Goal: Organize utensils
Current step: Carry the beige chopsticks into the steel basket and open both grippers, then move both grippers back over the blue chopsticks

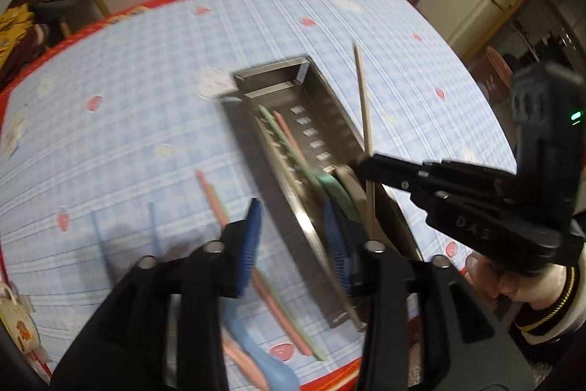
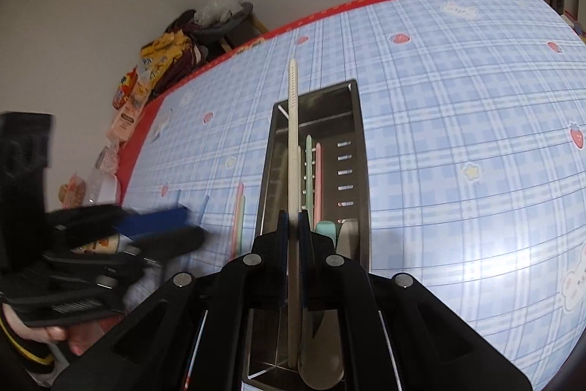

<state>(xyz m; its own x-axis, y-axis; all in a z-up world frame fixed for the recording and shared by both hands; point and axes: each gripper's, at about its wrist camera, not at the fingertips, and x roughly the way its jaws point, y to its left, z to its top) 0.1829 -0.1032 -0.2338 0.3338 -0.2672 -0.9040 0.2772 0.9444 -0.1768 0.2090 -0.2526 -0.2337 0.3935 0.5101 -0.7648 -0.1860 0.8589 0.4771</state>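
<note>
While right gripper (image 2: 293,226) clamps beige chopstick (image 2: 293,134), metal tray (image 2: 360,149) holds green/pink utensils (image 2: 313,171).

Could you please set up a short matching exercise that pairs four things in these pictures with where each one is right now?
Things:
1. long beige chopstick
2. green spoon
3. light blue spoon
4. left tool

Places:
A. lying on the blue checked tablecloth
B. clamped in the right tool
C. open, above the near rim of the steel tray
D. lying inside the tray

Pairs: 1-B, 2-D, 3-A, 4-C
</note>
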